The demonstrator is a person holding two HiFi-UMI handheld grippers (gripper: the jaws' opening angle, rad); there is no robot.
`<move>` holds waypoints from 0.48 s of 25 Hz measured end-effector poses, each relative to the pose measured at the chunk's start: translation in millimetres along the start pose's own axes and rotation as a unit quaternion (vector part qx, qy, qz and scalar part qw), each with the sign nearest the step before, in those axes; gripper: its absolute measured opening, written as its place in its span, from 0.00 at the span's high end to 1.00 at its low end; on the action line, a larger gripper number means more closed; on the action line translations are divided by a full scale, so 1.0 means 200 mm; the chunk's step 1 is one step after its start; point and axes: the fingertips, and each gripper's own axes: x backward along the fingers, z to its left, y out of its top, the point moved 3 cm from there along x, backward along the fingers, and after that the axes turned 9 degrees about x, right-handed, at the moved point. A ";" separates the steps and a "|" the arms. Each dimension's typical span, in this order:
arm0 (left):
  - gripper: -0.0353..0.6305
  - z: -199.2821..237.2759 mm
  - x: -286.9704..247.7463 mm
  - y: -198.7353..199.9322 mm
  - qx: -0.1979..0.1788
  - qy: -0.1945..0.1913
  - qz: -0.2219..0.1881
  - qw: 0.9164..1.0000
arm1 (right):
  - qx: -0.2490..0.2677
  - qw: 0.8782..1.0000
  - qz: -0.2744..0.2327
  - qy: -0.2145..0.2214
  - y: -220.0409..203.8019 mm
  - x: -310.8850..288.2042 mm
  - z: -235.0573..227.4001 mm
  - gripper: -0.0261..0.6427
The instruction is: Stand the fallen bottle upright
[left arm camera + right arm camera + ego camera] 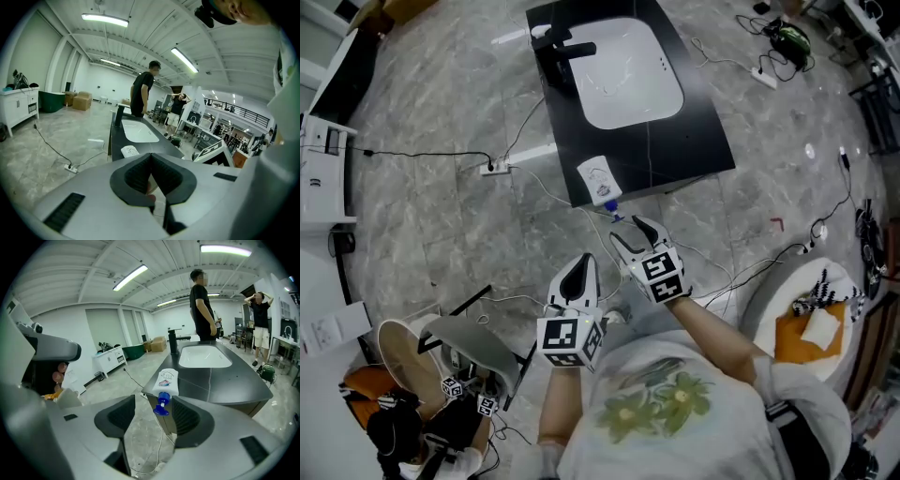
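Right tongs (633,234): jaws wide apart, nothing between the pads. Left tongs (151,161): jaws together, empty. The spray bottle (169,378) lies flat on the near corner of the black desk (703,131), ahead of the right tongs and apart from them.

Step in hand: approach, no grasp yet. Next move, as judged: advance the right tongs, clamp the white body, tip it base-down.

Its long axis runs from the sink basin (628,70) toward the person, and its blue nozzle overhangs the desk edge.
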 end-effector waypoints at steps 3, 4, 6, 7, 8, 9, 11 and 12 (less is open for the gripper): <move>0.92 0.02 -0.06 0.01 0.008 0.008 -0.002 1.000 | -0.007 1.000 0.012 0.002 -0.04 -0.07 -0.03 0.62; 0.92 0.03 -0.08 0.01 0.009 0.011 -0.004 1.000 | -0.008 1.000 0.014 0.000 -0.04 -0.10 -0.04 0.62; 0.92 0.04 -0.12 0.01 0.011 0.017 -0.007 1.000 | -0.010 1.000 0.016 -0.003 -0.06 -0.15 -0.06 0.62; 0.92 0.05 -0.14 0.01 0.012 0.019 -0.009 1.000 | -0.012 1.000 0.019 -0.003 -0.08 -0.17 -0.07 0.62; 0.92 0.05 -0.15 0.00 0.014 0.020 -0.009 1.000 | -0.016 1.000 0.023 -0.002 -0.10 -0.20 -0.07 0.62; 0.92 0.05 -0.17 -0.01 0.014 0.022 -0.007 1.000 | -0.019 0.999 0.028 -0.003 -0.13 -0.22 -0.07 0.62; 0.92 0.05 -0.19 -0.03 0.014 0.023 -0.004 1.000 | -0.023 0.999 0.032 -0.007 -0.17 -0.26 -0.08 0.62; 0.92 0.05 -0.19 -0.04 0.014 0.024 -0.002 1.000 | -0.025 0.999 0.033 -0.008 -0.18 -0.27 -0.08 0.62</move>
